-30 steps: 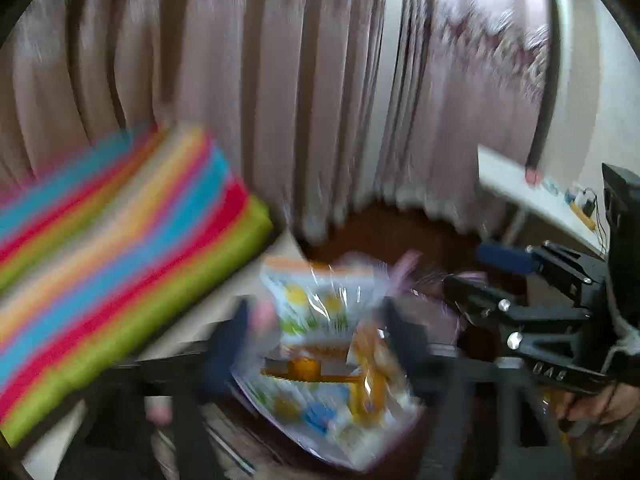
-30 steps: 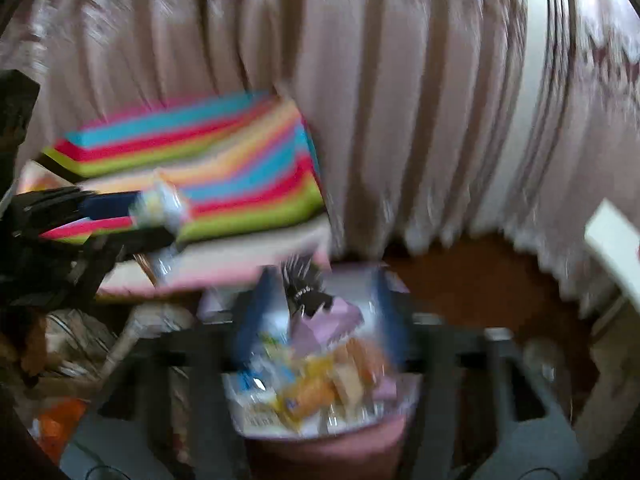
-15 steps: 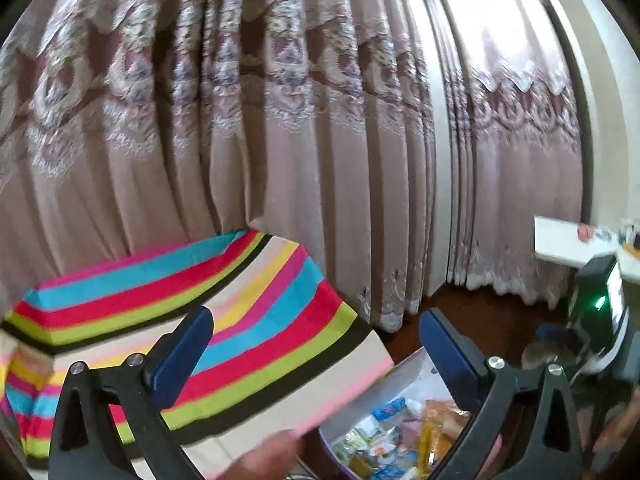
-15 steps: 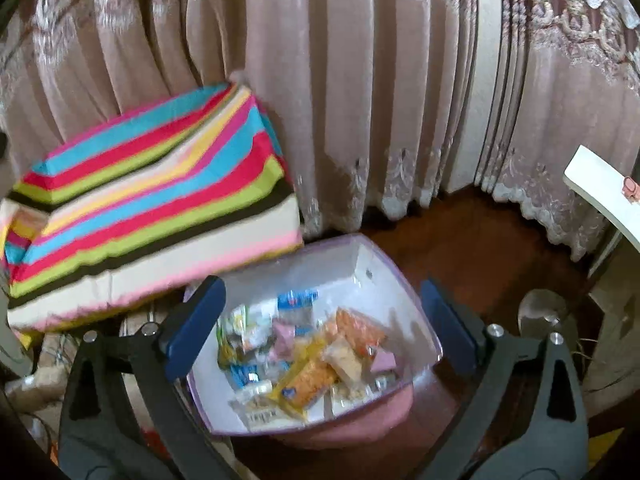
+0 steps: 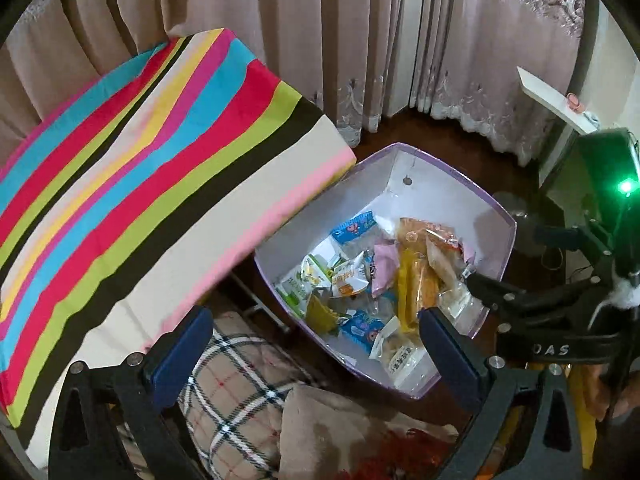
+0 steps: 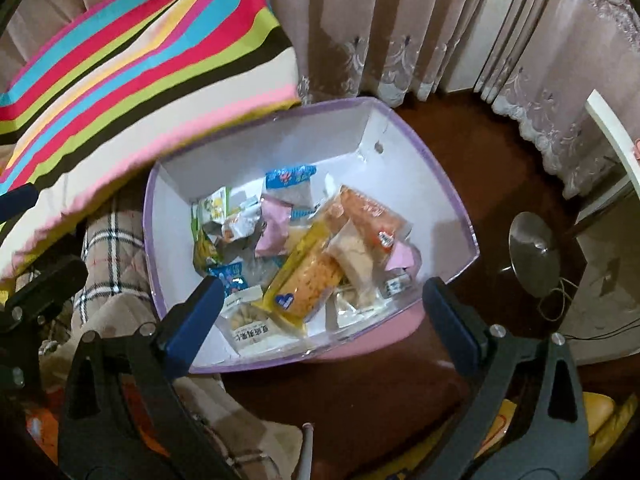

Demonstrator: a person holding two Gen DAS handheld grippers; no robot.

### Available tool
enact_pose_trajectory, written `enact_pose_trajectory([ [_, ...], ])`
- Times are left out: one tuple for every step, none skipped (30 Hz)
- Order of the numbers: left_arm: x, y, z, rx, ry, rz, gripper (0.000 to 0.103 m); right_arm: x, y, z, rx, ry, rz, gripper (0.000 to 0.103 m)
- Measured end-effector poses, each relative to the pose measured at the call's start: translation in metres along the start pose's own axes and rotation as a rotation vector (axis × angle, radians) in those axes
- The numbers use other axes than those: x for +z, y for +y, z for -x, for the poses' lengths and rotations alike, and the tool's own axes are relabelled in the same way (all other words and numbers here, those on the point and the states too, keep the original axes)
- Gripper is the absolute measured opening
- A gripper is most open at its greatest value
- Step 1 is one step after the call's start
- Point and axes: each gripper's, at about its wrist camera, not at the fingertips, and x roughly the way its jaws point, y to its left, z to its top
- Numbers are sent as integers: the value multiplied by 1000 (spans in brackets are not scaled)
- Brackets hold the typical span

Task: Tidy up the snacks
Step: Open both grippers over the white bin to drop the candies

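A white box with a purple rim (image 5: 452, 172) (image 6: 420, 152) sits on a dark surface and holds several wrapped snacks: a yellow bread pack (image 6: 308, 280) (image 5: 412, 280), an orange pack (image 6: 372, 216), pink wrappers (image 6: 274, 226), blue packets (image 6: 290, 176) and a white packet (image 6: 250, 330). My left gripper (image 5: 316, 354) is open and empty, above the box's near left side. My right gripper (image 6: 322, 312) is open and empty, above the box's near edge. The right gripper's body shows at the right in the left wrist view (image 5: 560, 312).
A striped colourful cushion (image 5: 140, 168) (image 6: 132, 64) lies left of the box. A plaid fabric (image 5: 240, 396) (image 6: 112, 248) lies below it. Curtains (image 5: 360, 40) hang behind. A round metal stand base (image 6: 534, 254) and a white shelf edge (image 5: 552, 100) are at the right.
Both grippers opened and pulled back up from the box, leaving snack packs inside it. The views have tilted down toward the box.
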Motion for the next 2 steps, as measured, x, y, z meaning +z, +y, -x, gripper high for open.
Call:
enact_pose_trajectory([
  [-2, -1, 3, 18, -14, -1, 103, -3, 4, 1, -12, 2, 1, 100],
  [-1, -1, 4, 25, -17, -7, 103, -4, 6, 1, -29, 2, 7, 100],
])
